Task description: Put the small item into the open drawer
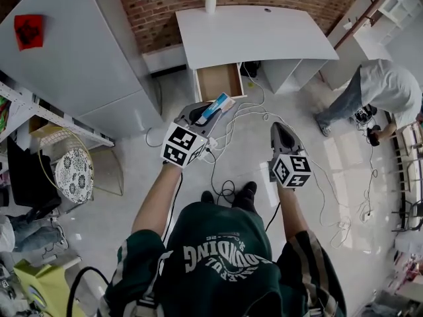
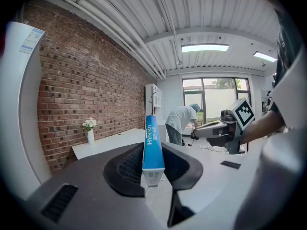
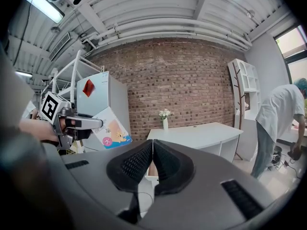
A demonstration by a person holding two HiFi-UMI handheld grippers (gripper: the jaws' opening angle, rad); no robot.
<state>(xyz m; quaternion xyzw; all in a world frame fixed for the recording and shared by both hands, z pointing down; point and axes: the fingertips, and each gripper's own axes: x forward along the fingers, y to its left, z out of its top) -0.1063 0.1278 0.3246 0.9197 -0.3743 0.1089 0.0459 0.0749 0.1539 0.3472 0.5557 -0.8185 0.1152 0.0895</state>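
Left gripper (image 1: 209, 113) is clenched on a small box (image 2: 152, 143), its two dark ribbed pads pressing the box's broad faces so that a narrow blue edge stands upward between them. That edge carries white lettering reading "HYNAUT", with a few smaller characters under it that are too small to read. Seen from the right gripper view, the box's broad face shows a cartoon picture and a pink round badge above a blue band. The box hangs in the air over the pale floor, in front of the open drawer (image 1: 220, 81) and not inside it. The drawer is pulled out from under the white desk (image 1: 264, 35) and is brown inside. Right gripper (image 3: 152, 163) is closed on nothing – its pads meet in a thin line – and it is held beside the left one, well apart from the box. A vase of white flowers (image 1: 210, 2) stands at the desk's back edge against the brick wall. The tall white cabinet (image 1: 79, 51) bears a red square sticker (image 1: 28, 30); its print cannot be read.
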